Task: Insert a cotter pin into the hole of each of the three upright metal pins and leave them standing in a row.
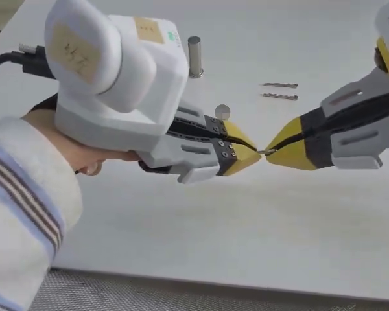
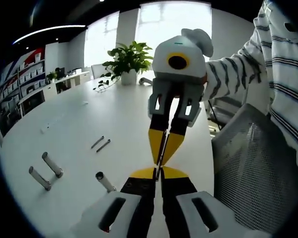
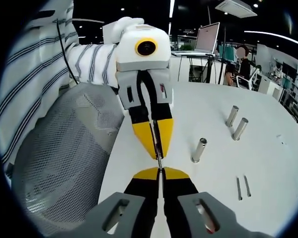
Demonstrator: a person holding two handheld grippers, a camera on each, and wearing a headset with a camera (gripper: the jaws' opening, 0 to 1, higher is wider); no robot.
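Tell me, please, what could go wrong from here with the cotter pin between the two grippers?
1. The cotter pin is pinched tip to tip by the left gripper and right gripper, both seemingly shut on it; pulling or twisting against each other could bend it.
2. It is held in the air above the table; a slip would drop it.
3. The nearest upright metal pin stands close to the left gripper, so a careless swing might topple it.

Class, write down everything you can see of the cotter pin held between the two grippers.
The cotter pin is a thin, silvery metal sliver, mostly hidden. It bridges the small gap between the yellow tips of the left gripper and the right gripper, which meet tip to tip, both shut on it. It lies roughly level, seemingly above the white table.
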